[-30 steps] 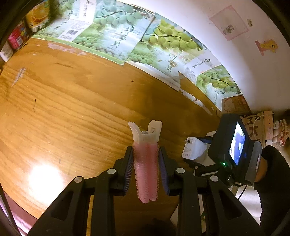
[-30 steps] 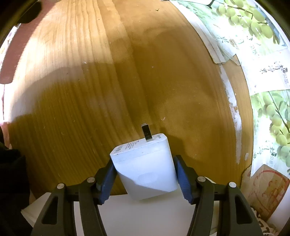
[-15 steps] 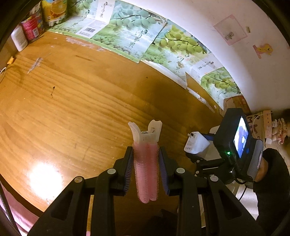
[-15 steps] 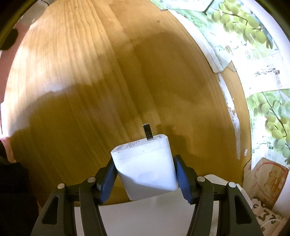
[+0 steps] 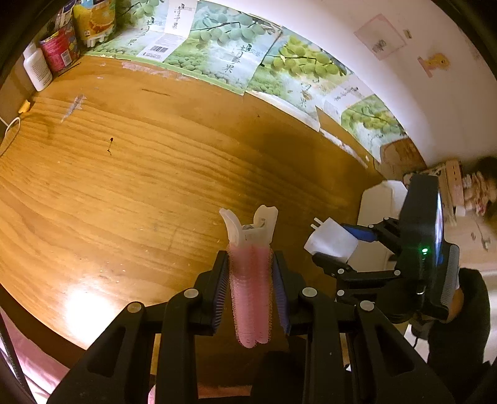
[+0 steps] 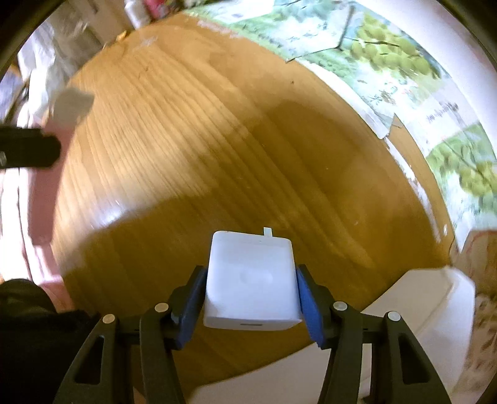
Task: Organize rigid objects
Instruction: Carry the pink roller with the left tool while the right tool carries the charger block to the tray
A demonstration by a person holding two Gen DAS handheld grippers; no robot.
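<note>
My left gripper [image 5: 251,279] is shut on a pink hair-roller clip [image 5: 251,289] with a white forked handle, held above the wooden table [image 5: 139,186]. My right gripper [image 6: 251,298] is shut on a white plug charger [image 6: 251,279], prongs pointing forward, above the table's near right edge. In the left wrist view the right gripper [image 5: 335,248] with the charger [image 5: 330,241] is just right of the clip. In the right wrist view the left gripper [image 6: 28,152] shows blurred at the far left.
Green fruit-print cardboard sheets [image 5: 223,56] line the wall at the table's back. A white bottle [image 5: 37,68], a red can [image 5: 60,49] and a juice carton [image 5: 94,18] stand at the back left. A white stool or bin [image 6: 435,326] stands off the table's right edge.
Both grippers have moved up and back, so more of the table shows. The right gripper has swung left and the charger now faces the table's middle. Both grips are unchanged.
</note>
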